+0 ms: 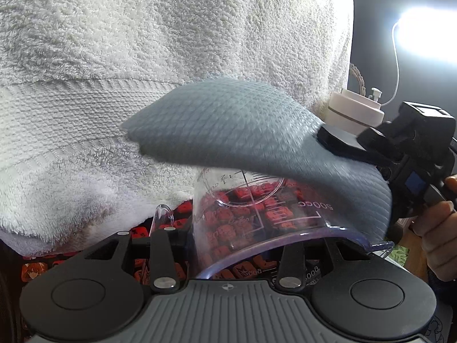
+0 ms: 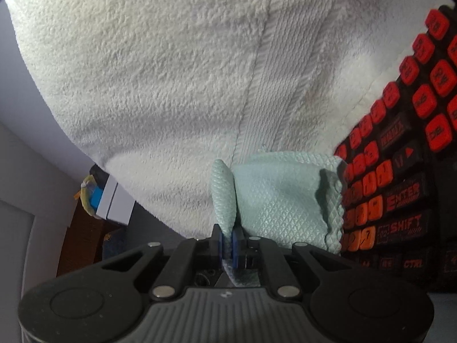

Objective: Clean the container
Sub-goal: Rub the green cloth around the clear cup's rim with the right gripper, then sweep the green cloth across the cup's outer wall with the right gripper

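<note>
A clear plastic measuring cup [image 1: 257, 214], marked 500cc, lies on its side with its open rim toward the camera. My left gripper [image 1: 242, 245] is shut on its wall near the clear handle [image 1: 162, 214]; the fingertips are hidden behind the plastic. A pale green waffle-textured cloth [image 1: 228, 125] is draped over the cup's upper side. My right gripper [image 1: 328, 140] comes in from the right, shut on that cloth. In the right wrist view the cloth [image 2: 285, 197] bunches out of the blue pads [image 2: 235, 243] of the right gripper [image 2: 227, 243]. The cup is not in that view.
A thick white towel [image 1: 142, 57] fills the background of both views. Under the cup lies a black keyboard with red keys [image 2: 400, 157]. A white lidded bottle [image 1: 354, 108] and a bright lamp [image 1: 428, 34] stand at the right. A hand [image 1: 437, 228] holds the right gripper.
</note>
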The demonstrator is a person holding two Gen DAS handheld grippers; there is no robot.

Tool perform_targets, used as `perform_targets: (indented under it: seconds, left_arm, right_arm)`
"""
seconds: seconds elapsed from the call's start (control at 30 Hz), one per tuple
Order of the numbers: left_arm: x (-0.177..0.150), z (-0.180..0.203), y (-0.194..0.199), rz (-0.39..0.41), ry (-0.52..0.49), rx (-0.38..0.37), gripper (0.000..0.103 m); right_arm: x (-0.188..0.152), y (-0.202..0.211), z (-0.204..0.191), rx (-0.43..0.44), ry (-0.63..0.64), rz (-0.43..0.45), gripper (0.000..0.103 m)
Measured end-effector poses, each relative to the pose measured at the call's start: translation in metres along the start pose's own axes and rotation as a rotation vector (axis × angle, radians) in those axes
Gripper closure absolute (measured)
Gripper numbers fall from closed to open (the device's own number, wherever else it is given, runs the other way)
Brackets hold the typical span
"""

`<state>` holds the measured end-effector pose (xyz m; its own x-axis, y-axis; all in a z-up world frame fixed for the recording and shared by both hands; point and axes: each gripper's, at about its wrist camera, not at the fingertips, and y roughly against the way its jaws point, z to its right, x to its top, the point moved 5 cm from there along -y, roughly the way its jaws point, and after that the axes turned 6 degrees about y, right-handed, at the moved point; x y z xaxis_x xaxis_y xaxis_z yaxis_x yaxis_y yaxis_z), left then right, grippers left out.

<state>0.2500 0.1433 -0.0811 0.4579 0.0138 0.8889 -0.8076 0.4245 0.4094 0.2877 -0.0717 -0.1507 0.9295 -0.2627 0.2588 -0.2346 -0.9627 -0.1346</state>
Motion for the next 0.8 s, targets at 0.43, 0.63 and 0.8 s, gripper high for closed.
perform_targets:
  seconds: [0.43,0.63,0.8]
  left_arm:
    - [0.000,0.007,-0.001,-0.002,-0.007,0.004,0.063]
    - [0.000,0.012,-0.005,-0.001,-0.002,0.001,0.063]
    - [0.002,0.019,-0.007,-0.001,0.000,-0.001,0.063]
  right_arm:
    - [0.002,0.008,-0.001,-0.013,0.017,0.007,0.098]
    - [0.008,0.013,0.008,0.013,-0.040,0.048,0.099]
    - [-0.001,0.002,0.003,0.018,-0.023,0.001,0.099]
